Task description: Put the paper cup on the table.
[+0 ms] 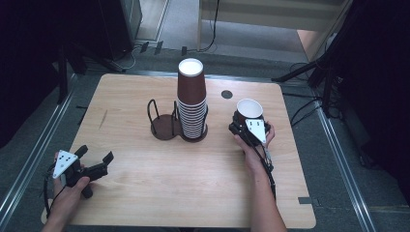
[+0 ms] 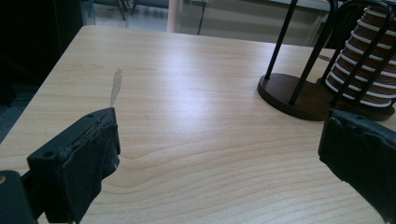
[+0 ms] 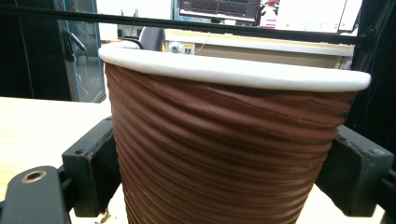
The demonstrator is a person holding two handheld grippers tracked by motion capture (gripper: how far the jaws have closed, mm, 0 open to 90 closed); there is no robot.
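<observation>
Brown ribbed paper sits between the right tongs (image 1: 247, 126), which pinch a single cup (image 1: 250, 110) by its sides, mouth up, likely so it can be carried upright. The cup stands right of the stack (image 1: 192, 99) in the wire holder (image 1: 164, 123). The left tongs (image 1: 94, 153) rest spread and empty on the worktop (image 1: 145, 188).

Each handheld black two-jaw gripper, left (image 1: 95, 157) and right (image 1: 238, 123), carries a grey three-cornered plate behind its jaws, marked with dark dots. Jaw blocks are matte black with round screw holes. A black cable trails rearward. Forearms are unsleeved.
</observation>
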